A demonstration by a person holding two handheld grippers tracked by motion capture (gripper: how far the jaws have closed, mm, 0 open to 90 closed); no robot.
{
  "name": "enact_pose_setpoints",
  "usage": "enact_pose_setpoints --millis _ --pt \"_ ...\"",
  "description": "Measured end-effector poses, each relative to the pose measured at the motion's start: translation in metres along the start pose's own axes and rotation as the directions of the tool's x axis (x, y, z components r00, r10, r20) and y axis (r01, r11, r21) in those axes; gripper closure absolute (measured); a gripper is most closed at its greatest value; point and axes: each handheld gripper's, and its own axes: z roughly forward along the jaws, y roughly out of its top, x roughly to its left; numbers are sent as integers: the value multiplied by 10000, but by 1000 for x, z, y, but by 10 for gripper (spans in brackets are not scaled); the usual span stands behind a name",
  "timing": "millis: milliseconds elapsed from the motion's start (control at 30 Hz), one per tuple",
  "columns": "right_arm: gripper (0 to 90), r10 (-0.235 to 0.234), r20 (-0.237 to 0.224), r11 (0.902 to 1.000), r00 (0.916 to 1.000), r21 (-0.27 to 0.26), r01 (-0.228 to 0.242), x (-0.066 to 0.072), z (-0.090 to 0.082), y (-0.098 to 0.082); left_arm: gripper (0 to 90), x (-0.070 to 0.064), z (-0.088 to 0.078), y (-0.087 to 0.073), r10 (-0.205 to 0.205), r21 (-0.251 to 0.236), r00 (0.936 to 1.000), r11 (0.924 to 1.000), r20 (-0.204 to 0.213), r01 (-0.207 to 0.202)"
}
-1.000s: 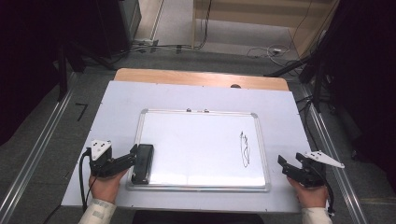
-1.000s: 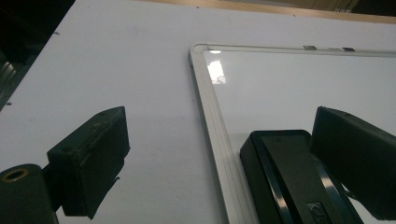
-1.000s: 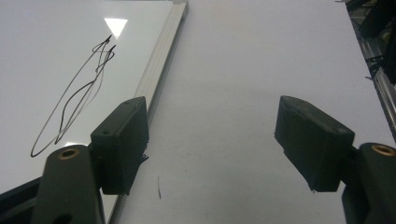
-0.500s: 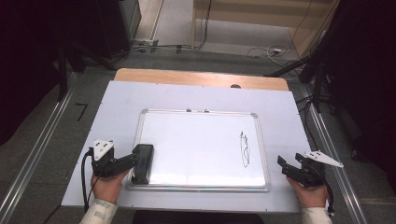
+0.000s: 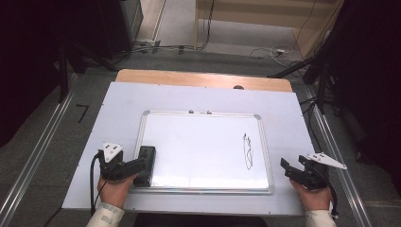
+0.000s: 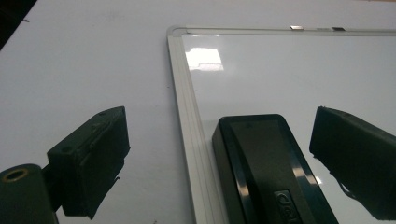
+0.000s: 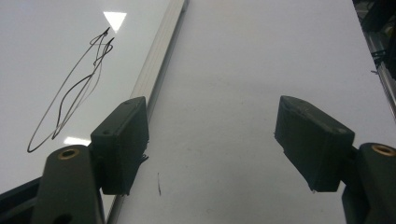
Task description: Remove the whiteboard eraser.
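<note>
Table (image 5: 189, 97): left gripper (image 5: 139, 165) jaws straddling eraser (image 5: 145, 164).

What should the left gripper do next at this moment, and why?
Probably close on the black eraser. The left gripper is open, with its fingers on either side of the eraser, which lies flat on the whiteboard by its left frame. One finger is over the table outside the frame, the other over the board. The scribble sits unwiped near the right edge.
</note>
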Motion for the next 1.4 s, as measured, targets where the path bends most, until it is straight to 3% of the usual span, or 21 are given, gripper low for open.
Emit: enact_pose_setpoints --millis 267,400,667,1200,1300,1400 --pt "246 -28 20 10000 10000 15 28 1 0 0 52 -23 8 -5 487 562 9987 9973 -141 -478" --pt "246 -55 -12 10000 10000 34 55 1 0 0 52 -32 15 -10 761 1078 9963 9916 -392 -715" --pt "246 -88 6 10000 10000 43 88 2 1 0 98 -38 19 -14 1072 1301 9932 9864 -458 -1004" --pt "246 -137 -5 9999 9999 59 137 2 0 -1 124 -42 21 -16 1204 1426 9909 9836 -600 -1108" --pt "246 -107 9 9999 9999 61 107 2 0 -1 141 -44 21 -17 1224 1457 9903 9830 -660 -1118" --pt "246 -103 27 9999 9999 85 103 2 0 -1 219 -49 23 -19 1424 1673 9880 9772 -605 -1306"
